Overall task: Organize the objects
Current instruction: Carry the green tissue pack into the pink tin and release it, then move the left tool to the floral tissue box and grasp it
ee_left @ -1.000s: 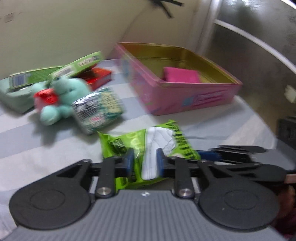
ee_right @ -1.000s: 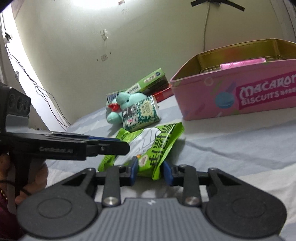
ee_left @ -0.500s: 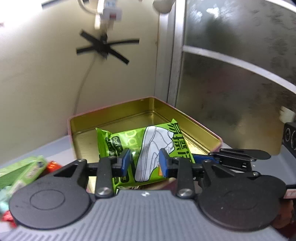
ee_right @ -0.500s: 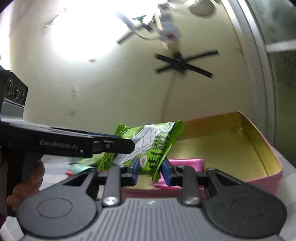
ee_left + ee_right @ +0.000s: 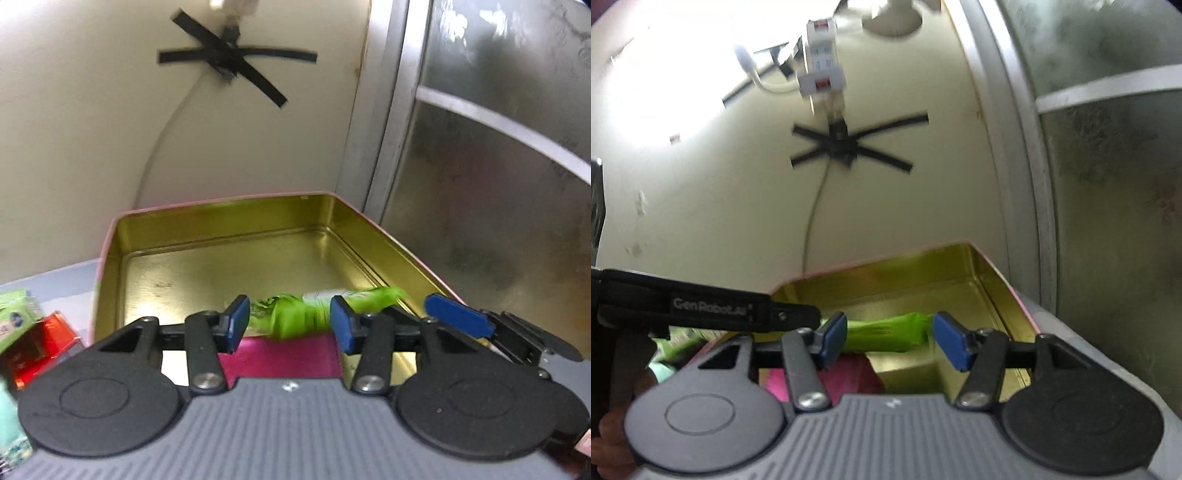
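The green snack bag (image 5: 295, 314) lies blurred inside the pink tin with the gold interior (image 5: 229, 258), partly over a magenta packet (image 5: 280, 354). My left gripper (image 5: 290, 325) is open above the tin, its blue pads on either side of the bag and apart from it. My right gripper (image 5: 890, 336) is open too, with the green bag (image 5: 882, 332) loose between its spread pads over the tin (image 5: 923, 284). The magenta packet (image 5: 849, 376) shows below it.
A red box (image 5: 33, 347), a green box (image 5: 13, 314) and a teal plush toy (image 5: 7, 417) lie left of the tin. A wall with a taped cable stands behind it, and a frosted glass door (image 5: 498, 184) on the right.
Both grippers have opened and let go of the green bag, which has dropped into the tin. Half a second ago both held it up above the tin.
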Tool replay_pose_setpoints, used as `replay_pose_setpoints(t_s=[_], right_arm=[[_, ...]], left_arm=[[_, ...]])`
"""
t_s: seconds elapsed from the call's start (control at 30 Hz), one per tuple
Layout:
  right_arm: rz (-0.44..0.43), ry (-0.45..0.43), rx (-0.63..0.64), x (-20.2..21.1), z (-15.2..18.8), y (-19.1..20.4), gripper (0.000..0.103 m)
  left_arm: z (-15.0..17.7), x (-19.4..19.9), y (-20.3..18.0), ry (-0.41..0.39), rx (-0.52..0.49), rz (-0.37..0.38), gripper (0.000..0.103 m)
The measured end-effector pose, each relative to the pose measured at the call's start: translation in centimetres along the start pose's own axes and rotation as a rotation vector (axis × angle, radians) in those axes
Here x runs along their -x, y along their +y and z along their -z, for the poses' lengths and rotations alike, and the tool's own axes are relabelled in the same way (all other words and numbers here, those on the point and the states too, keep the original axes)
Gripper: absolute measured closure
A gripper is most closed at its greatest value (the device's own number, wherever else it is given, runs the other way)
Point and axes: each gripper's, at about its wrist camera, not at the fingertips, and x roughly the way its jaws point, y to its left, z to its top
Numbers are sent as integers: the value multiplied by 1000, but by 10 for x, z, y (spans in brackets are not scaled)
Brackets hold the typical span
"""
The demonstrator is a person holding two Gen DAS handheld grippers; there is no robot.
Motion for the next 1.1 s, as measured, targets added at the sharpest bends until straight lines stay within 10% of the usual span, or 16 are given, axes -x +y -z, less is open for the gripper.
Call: replay_pose_setpoints(t_s=[0.27, 0.6, 0.77, 0.9, 1.1], right_arm=[[-149, -104, 7, 60, 22, 47, 48], [-430, 146, 212, 47, 67, 169, 48], [-424, 285, 285, 16, 83, 216, 43], [-354, 299, 371, 0, 88, 237, 17], [-331, 332, 440, -26, 93, 255, 13]], left_arm=[[47, 99, 34, -125, 33, 34, 52], [135, 154, 144, -20, 211, -178, 52], [156, 166, 187, -17, 368, -188, 52], [147, 161, 202, -14, 423, -118, 52], [132, 122, 201, 39, 437, -6, 52]])
